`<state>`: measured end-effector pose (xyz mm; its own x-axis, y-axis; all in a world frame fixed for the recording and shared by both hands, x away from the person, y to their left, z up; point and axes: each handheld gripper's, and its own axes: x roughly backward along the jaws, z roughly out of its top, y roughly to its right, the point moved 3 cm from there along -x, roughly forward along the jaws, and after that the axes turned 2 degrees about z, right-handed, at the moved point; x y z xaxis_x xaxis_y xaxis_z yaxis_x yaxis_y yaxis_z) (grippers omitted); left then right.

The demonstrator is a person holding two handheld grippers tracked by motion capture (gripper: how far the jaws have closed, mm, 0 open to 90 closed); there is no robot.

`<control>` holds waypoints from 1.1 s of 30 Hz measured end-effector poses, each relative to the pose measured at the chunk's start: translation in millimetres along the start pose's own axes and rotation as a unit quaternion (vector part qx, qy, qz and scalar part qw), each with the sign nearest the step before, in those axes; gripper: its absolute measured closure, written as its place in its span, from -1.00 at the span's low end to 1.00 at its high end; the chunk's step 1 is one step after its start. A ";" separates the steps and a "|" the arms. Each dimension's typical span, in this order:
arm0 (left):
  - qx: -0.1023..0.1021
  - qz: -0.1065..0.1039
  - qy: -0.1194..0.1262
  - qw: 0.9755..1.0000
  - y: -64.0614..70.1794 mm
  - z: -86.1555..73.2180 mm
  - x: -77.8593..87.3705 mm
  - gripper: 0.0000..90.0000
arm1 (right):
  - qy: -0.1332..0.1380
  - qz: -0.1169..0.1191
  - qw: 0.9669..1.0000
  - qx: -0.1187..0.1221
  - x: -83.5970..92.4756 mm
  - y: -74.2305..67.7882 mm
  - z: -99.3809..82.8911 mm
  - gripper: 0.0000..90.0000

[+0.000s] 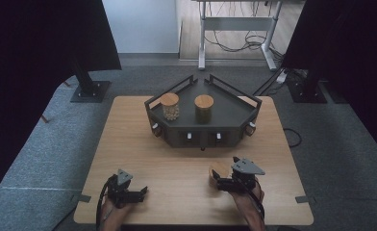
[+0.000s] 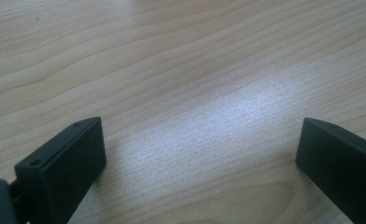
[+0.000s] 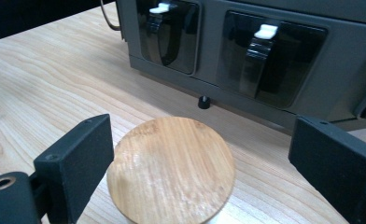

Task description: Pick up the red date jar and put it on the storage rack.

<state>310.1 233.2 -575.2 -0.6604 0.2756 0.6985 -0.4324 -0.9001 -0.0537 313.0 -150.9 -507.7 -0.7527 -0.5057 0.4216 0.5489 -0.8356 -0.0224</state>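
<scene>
Table (image 1: 143, 159): light wood, seen from the high view. A dark grey angular tray (image 1: 232, 108) stands on the far half, roughly centred between the left and right edges. Its front wall carries dark recesses with white-tipped levers (image 3: 265, 32).

On the tray: a clear jar with a wooden lid (image 1: 169, 106) on the left, with pale contents I cannot identify. A dark jar with a wooden lid (image 1: 204, 108) stands just beside it on the right; the two are apart.

Third jar (image 1: 219, 171): on the table, in front of the tray, right of centre and toward the near edge. Its round wooden lid (image 3: 172, 170) faces up and it stands upright. The body below the lid is mostly hidden.

Right claw (image 1: 219, 182): released, jaws spread wide. In the right gripper view the jar sits between the two black jaws. The left jaw is very close to the lid rim, though I cannot tell if it touches. The right jaw stands clearly apart. No grip on the jar.

Left claw (image 1: 143, 191): released, jaws wide apart, near the front left corner of the table. In the left gripper view bare wood lies between them. It is well apart from the jar.
</scene>
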 end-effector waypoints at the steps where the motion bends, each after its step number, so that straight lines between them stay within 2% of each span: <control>1: 0.000 0.000 0.000 1.000 0.0 0.0 0.0 -0.97 | 0.000 0.003 1.000 0.001 -0.4 -1.0 0.1 -0.87; 10: 0.000 0.000 0.000 1.000 0.0 0.0 0.0 -0.97 | -0.007 0.014 1.000 0.009 -6.8 -7.0 -5.3 -0.87; 18: 0.000 0.000 0.000 1.000 0.0 0.0 0.0 -0.97 | -0.013 0.016 1.000 0.017 -12.1 -7.4 -12.3 -0.86; 33: 0.000 0.000 0.000 1.000 0.1 -0.1 0.1 -0.97 | -0.041 0.026 0.999 0.025 -23.4 -4.7 -27.1 -0.75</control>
<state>309.9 233.2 -575.2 -0.6601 0.2758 0.6987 -0.4327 -0.8999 -0.0536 318.2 -140.9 -542.0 -0.6914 -0.5274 0.4938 0.6056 -0.7958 -0.0020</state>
